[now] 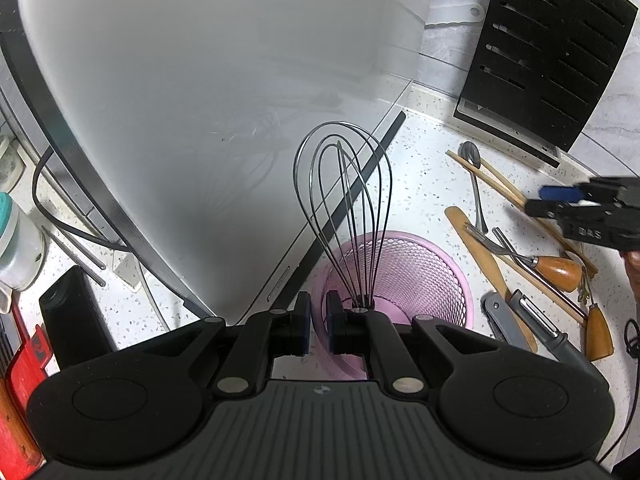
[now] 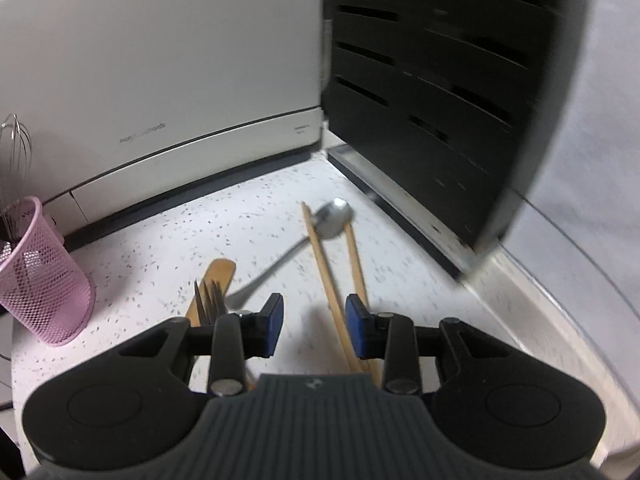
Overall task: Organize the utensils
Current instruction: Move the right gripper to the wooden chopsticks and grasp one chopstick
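The left gripper [image 1: 318,322] sits at the bottom centre of its view, its fingers drawn nearly together with nothing between them; the whisk [image 1: 344,208] stands just right of them, handle down in the pink mesh cup [image 1: 424,276], which rests on the speckled surface [image 1: 424,184] at lower centre.

The right gripper [image 2: 314,326] hangs low over the loose utensils, fingers parted and empty, with one of the two chopsticks [image 2: 326,276] running up through the gap but untouched. A spoon [image 2: 334,216] lies across them at centre frame, and a fork [image 2: 208,296] and a wooden spatula [image 2: 218,276] lie at lower left. In the left view, a peeler [image 1: 536,316] and wooden-handled tools [image 1: 560,270] lie at lower right.

The chopsticks look light, stiff and thin, lying flat, so they will probably roll or slip under a loose pinch. A hold near mid-length, across both sticks, seems best. The spoon's polished handle looks slippery; the narrow part of the stem appears the surest place to take it.
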Demonstrator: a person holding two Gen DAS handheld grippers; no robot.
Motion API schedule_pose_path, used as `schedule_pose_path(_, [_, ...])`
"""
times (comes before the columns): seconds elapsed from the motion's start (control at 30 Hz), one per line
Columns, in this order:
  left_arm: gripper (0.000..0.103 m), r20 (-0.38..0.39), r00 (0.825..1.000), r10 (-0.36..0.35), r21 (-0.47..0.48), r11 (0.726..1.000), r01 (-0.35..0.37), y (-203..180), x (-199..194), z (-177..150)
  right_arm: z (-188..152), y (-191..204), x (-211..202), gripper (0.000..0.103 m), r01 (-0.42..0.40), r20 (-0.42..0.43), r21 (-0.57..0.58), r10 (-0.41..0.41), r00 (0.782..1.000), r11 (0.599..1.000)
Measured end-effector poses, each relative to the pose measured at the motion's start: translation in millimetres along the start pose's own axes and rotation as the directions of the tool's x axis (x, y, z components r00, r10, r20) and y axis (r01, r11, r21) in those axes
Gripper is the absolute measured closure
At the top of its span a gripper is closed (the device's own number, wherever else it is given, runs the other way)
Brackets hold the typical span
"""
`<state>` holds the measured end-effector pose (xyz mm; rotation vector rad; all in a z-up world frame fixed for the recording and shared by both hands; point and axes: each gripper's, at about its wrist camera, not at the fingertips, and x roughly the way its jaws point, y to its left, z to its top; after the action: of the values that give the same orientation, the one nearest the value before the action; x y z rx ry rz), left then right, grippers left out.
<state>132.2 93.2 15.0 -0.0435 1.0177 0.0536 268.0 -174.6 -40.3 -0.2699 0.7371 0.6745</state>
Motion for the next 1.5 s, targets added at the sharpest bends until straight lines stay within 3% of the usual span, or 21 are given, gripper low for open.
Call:
schedule_pose_path(0.3, [0.094, 0.001, 1.000, -0.007, 0.000, 1.000, 0.007, 1.4, -0.8, -0.9, 16.8, 2.7, 37.5, 0.071, 0.028, -0.116, -0.019, -0.030, 0.993, 0.999])
schedule_pose_path(0.4, [0.094, 0.003, 1.000, -0.002, 0.007, 1.000, 0.002, 0.1, -1.2, -1.2, 15.8, 0.8, 44.6, 0.076, 0.024, -0.160, -0.011, -0.025, 0.987, 1.000])
schedule_pose_path(0.6, [0.094, 0.003, 1.000, -0.002, 0.008, 1.000, 0.001, -0.4, -2.0, -1.2, 16.6, 1.7, 46.5, 0.077, 0.024, -0.177, -0.006, -0.024, 0.984, 1.000])
schedule_pose_path(0.73, [0.094, 0.001, 1.000, -0.002, 0.006, 1.000, 0.002, -0.3, -2.1, -0.8, 18.3, 2.1, 48.0, 0.095, 0.034, -0.187, -0.020, -0.037, 0.982, 0.999])
schedule_pose_path(0.97, [0.094, 0.002, 1.000, 0.000, 0.003, 1.000, 0.000, -1.7, -2.1, -0.3, 14.9, 2.8, 44.8, 0.097, 0.055, -0.173, -0.062, -0.065, 0.983, 0.997])
schedule_pose_path(1.5, [0.094, -0.001, 1.000, -0.003, 0.000, 1.000, 0.003, -0.5, -0.7, -0.1, 26.3, 13.2, -3.6, 0.102, 0.000, -0.030, -0.051, -0.002, 1.000, 0.999])
